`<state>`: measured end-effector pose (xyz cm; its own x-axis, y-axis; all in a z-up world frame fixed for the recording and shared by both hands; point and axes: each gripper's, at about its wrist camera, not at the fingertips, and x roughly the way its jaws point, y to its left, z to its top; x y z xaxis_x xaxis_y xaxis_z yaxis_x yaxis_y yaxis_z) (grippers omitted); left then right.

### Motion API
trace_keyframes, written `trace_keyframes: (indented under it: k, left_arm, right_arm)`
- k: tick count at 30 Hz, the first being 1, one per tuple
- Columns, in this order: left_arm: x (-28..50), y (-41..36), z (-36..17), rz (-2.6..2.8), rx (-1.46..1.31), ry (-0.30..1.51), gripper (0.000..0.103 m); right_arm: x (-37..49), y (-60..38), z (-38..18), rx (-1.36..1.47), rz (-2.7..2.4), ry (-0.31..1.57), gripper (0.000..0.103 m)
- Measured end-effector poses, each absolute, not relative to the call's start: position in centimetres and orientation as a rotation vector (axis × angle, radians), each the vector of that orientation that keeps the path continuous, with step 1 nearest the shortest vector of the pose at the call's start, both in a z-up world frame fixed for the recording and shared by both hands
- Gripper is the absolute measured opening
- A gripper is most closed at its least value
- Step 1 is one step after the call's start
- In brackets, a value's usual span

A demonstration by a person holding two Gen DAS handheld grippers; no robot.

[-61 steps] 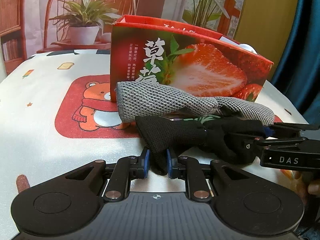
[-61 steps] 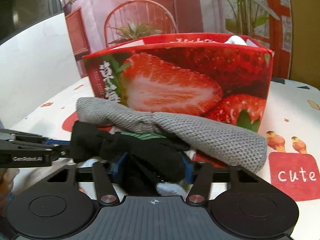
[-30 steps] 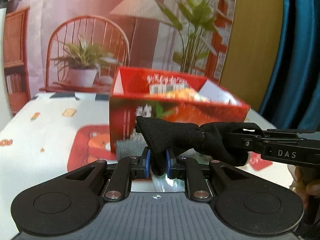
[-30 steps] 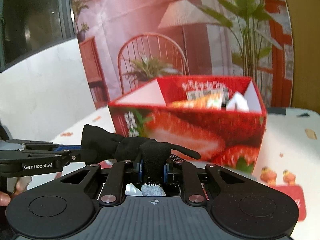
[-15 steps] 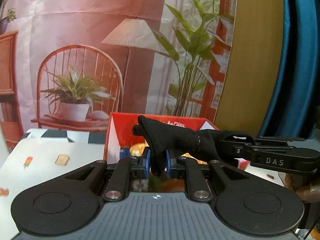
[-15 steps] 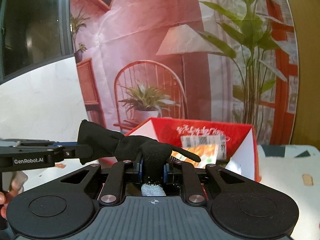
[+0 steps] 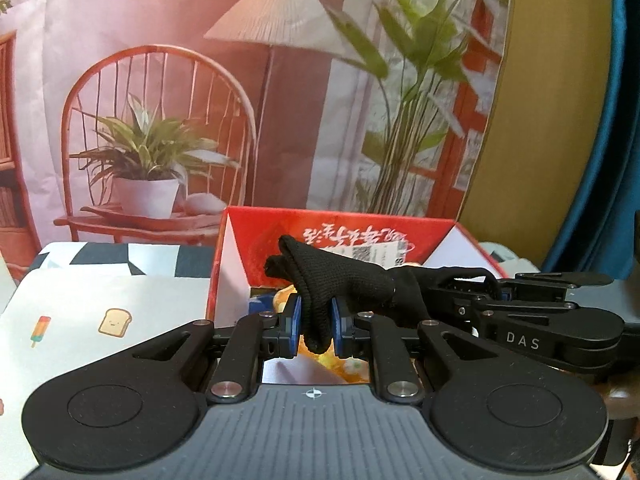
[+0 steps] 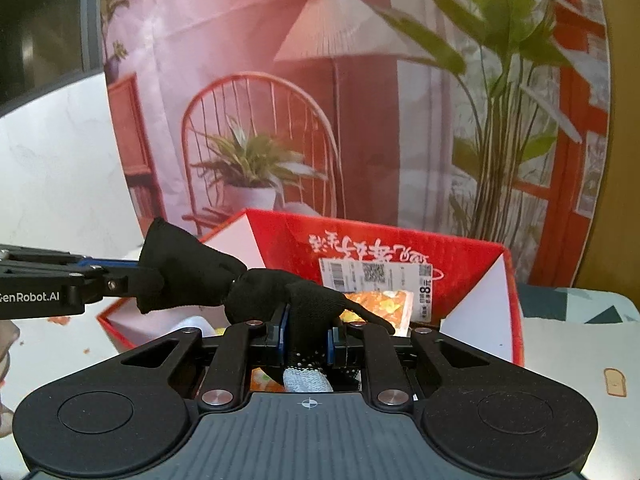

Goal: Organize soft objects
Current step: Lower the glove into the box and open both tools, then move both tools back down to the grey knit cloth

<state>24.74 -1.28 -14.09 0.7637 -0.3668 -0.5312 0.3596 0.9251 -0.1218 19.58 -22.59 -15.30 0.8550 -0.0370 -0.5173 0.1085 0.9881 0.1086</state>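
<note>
Both grippers, left gripper [image 7: 314,328] and right gripper [image 8: 306,340], clamped on one black knitted glove [image 7: 340,276], stretched mid-frame before open red strawberry-print cardboard box [image 7: 340,226]; orange packet [image 8: 380,304] inside.

A printed backdrop [image 7: 280,80] fills the upper frame in both views, showing a red wire chair [image 7: 160,128], a potted plant [image 7: 148,168], a floor lamp [image 7: 276,20] and tall green leaves [image 7: 412,60]. At lower left, the surface [image 7: 80,300] wears a pale cloth with toast [image 7: 115,322] and popsicle [image 7: 40,330] cartoons. A teal curtain [image 7: 600,160] hangs at the right edge.
</note>
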Motion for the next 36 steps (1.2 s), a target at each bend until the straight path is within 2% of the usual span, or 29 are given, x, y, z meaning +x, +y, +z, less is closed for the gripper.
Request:
trace_keyframes:
  k: [6,8,10,13,14,16,17,18,19,22,27,36]
  left_arm:
    - [25.7,-1.3,-14.9,-0.392,0.025,0.611,0.018]
    - [25.8,-1.2,-15.0,-0.399,0.032,0.617,0.026]
    - [25.5,-1.2,-14.9,-0.398,0.043,0.604,0.046]
    - [25.1,-1.2,-14.8,-0.389,0.06,0.592,0.05]
    - [25.0,-1.2,-14.7,-0.387,0.061,0.594,0.051]
    - [24.6,-1.0,-14.5,-0.378,0.063,0.591,0.06]
    - [24.4,-0.9,-14.4,-0.373,0.064,0.587,0.063]
    - [24.2,-0.8,-14.3,-0.368,0.065,0.582,0.072]
    - [23.9,-0.7,-14.1,-0.362,0.067,0.576,0.081]
    - [23.0,-0.4,-13.7,-0.343,0.071,0.558,0.095]
    - [22.1,-0.1,-13.2,-0.321,0.065,0.571,0.101]
    - [20.6,0.2,-12.5,-0.297,0.063,0.566,0.103]
  right_arm:
    - [20.6,-22.7,-16.6,0.126,-0.084,0.571,0.017]
    - [20.6,-22.7,-16.6,0.111,-0.098,0.574,0.023]
    - [20.3,-22.7,-16.5,0.088,-0.107,0.557,0.029]
    - [19.8,-22.7,-16.2,0.072,-0.114,0.537,0.032]
    - [19.6,-22.7,-16.1,0.071,-0.117,0.532,0.036]
    - [19.2,-22.7,-15.8,0.066,-0.123,0.515,0.046]
    - [18.9,-22.7,-15.7,0.064,-0.124,0.504,0.056]
    - [18.7,-22.6,-15.5,0.063,-0.125,0.492,0.065]
    - [18.3,-22.6,-15.4,0.061,-0.127,0.48,0.068]
    - [17.6,-22.4,-15.0,0.052,-0.139,0.469,0.083]
    - [16.3,-22.0,-14.7,0.037,-0.164,0.456,0.101]
    - [14.1,-21.7,-14.4,0.052,-0.186,0.452,0.102]
